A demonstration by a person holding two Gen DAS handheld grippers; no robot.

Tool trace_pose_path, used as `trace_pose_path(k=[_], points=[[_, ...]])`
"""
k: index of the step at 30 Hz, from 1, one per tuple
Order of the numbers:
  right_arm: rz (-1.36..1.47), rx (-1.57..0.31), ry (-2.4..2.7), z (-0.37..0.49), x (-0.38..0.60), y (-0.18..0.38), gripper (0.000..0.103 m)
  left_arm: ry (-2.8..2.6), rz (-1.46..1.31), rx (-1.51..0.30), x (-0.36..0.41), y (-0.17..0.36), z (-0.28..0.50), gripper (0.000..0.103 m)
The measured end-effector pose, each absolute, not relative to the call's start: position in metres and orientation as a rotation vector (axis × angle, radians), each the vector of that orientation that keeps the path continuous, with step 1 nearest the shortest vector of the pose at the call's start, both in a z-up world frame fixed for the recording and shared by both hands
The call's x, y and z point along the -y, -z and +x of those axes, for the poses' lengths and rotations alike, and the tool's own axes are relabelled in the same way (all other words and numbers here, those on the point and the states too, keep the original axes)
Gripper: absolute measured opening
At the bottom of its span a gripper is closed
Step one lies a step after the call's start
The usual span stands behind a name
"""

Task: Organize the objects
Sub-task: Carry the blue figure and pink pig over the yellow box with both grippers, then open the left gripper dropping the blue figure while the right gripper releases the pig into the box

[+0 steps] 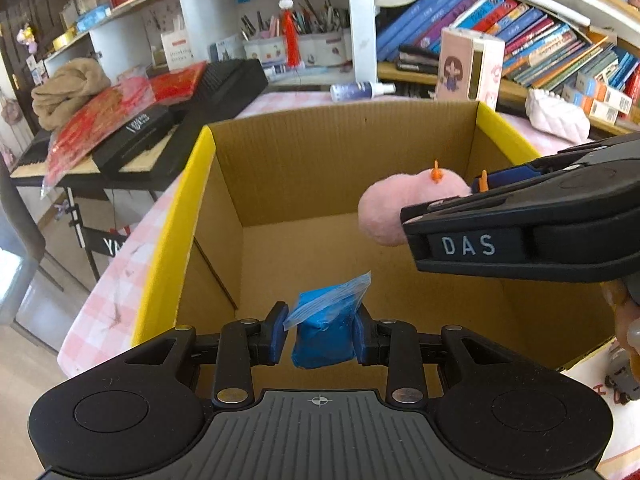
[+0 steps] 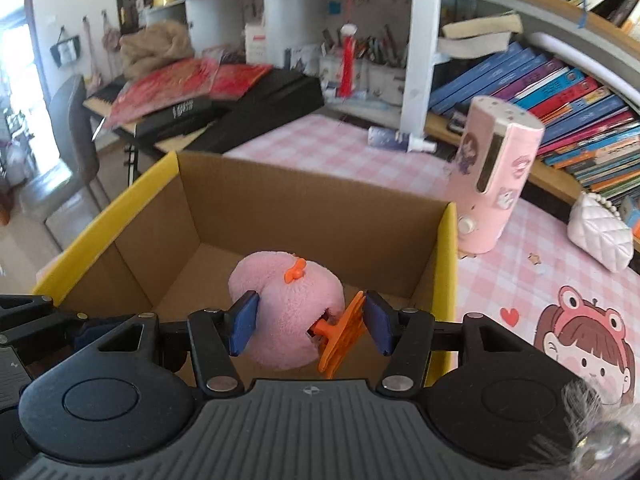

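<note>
Blue clay packet (image 1: 325, 330), wrapped in a crinkled clear bag, sits pinched in my left tool (image 1: 321, 330), hanging over the open cardboard box (image 1: 280, 184). My right tool (image 2: 310, 322) is clamped on a fuzzy pink plush toy (image 2: 286, 304) with orange plastic bits, also held above the box. Beyond it on the pink-checked bench (image 2: 360, 148) stand a pink canister (image 2: 494, 176) and a white quilted purse (image 2: 600, 236).
</note>
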State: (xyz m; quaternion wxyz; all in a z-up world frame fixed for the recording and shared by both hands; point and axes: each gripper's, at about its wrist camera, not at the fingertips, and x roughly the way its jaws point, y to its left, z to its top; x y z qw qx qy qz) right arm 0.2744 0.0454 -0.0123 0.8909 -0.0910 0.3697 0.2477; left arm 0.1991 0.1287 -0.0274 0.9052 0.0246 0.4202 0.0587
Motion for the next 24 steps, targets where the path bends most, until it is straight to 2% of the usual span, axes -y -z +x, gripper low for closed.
trace_pose_path(k=[20, 24], points=[[-0.4, -0.794, -0.505, 0.277, -0.063, 0.023, 0.057, -0.127, 0.032, -0.9, -0.129, 0.033, 0.206, 0.034], [-0.36, -0.787, -0.522, 0.278, -0.059, 0.02, 0.058, -0.13, 0.032, -0.864, -0.13, 0.028, 0.2, 0.051]])
